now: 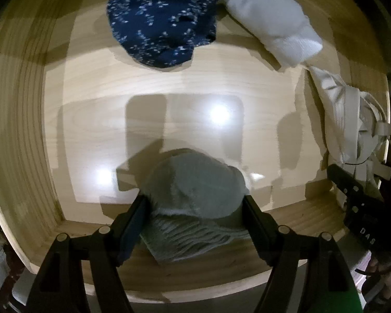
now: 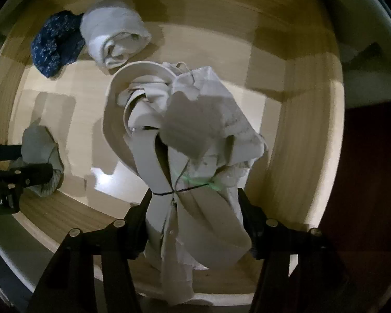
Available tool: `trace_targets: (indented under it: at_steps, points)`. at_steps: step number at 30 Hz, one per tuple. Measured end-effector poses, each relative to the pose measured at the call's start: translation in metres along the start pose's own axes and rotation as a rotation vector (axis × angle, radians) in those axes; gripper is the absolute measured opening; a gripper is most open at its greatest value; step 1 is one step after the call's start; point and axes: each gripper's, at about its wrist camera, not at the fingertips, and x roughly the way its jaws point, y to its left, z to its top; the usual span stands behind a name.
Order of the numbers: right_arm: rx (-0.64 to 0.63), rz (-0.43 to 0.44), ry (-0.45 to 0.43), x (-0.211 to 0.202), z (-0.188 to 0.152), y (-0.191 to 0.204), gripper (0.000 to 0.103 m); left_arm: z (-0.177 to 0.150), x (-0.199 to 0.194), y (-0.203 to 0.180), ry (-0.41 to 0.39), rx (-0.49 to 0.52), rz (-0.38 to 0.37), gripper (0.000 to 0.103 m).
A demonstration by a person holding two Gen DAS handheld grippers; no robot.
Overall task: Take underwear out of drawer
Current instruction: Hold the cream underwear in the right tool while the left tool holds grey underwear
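I look down into a pale wooden drawer (image 1: 20, 135). My left gripper (image 1: 194, 208) is shut on a grey-green rolled garment (image 1: 193, 182) near the drawer's front wall. In the right wrist view the same left gripper (image 2: 26, 174) holds that grey-green roll (image 2: 39, 143) at the left edge. My right gripper (image 2: 195, 208) is shut on a beige and white underwear bundle (image 2: 190, 130) of straps and lace, tied with a thin black band. That bundle (image 1: 349, 130) lies against the drawer's right wall in the left wrist view, with the right gripper (image 1: 357, 198) over its near end.
A navy speckled garment (image 1: 164, 18) and a white rolled cloth (image 1: 273, 23) lie at the back of the drawer; both show in the right wrist view as the navy garment (image 2: 54, 44) and white roll (image 2: 114, 39). The drawer wall (image 2: 299, 143) stands close on the right.
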Motion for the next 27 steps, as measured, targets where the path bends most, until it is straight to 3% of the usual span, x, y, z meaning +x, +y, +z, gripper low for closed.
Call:
trace_targets:
  at_steps: [9, 20, 24, 27]
  points:
    - [0.026, -0.025, -0.009, 0.004, 0.004, -0.008, 0.054, -0.008, 0.0, 0.023, -0.033, -0.02, 0.002, 0.074]
    - [0.055, -0.071, 0.0, 0.01, 0.001, 0.004, 0.056, -0.025, -0.023, 0.021, -0.112, -0.047, 0.015, 0.038]
    - [0.023, -0.131, 0.0, 0.016, 0.001, 0.013, 0.057, -0.029, -0.029, 0.024, -0.137, -0.061, -0.003, 0.034]
    - [0.029, -0.125, -0.003, 0.018, 0.0, 0.015, 0.057, -0.026, -0.033, 0.024, -0.149, -0.062, -0.029, 0.033]
